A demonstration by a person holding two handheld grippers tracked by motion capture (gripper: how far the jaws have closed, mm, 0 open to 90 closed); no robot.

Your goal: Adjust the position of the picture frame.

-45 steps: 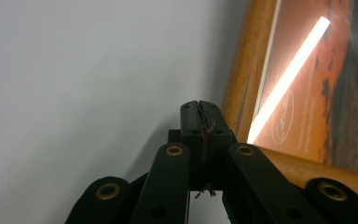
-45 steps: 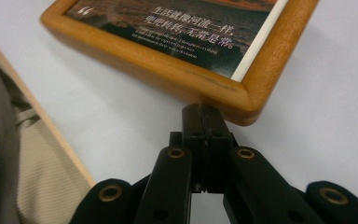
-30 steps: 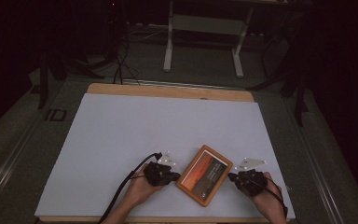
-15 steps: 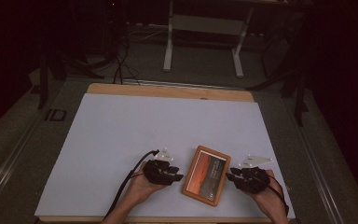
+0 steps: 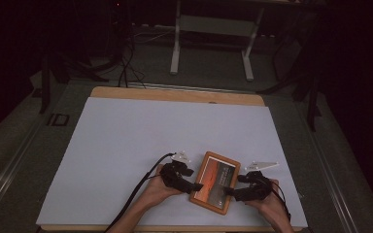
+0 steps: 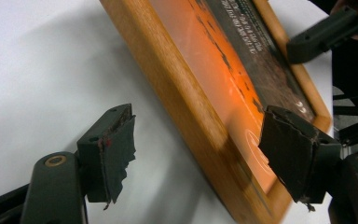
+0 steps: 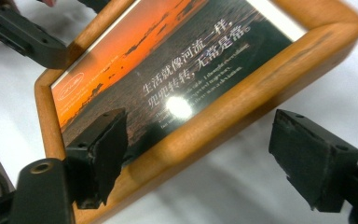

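White table (image 5: 126,145): both hands flank picture frame (image 5: 215,182).

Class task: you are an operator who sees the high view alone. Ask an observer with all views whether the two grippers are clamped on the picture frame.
Operator: Is the left gripper clamped on the picture frame?
Observer: No. Its jaws have just been opening and stand apart, astride the frame's wooden edge.
Operator: And the right gripper?
Observer: The same: jaws just opened, with the frame's side rail between them, not pressed.
Operator: What does the picture show?
Observer: An orange sunset over dark water, with white Chinese writing.
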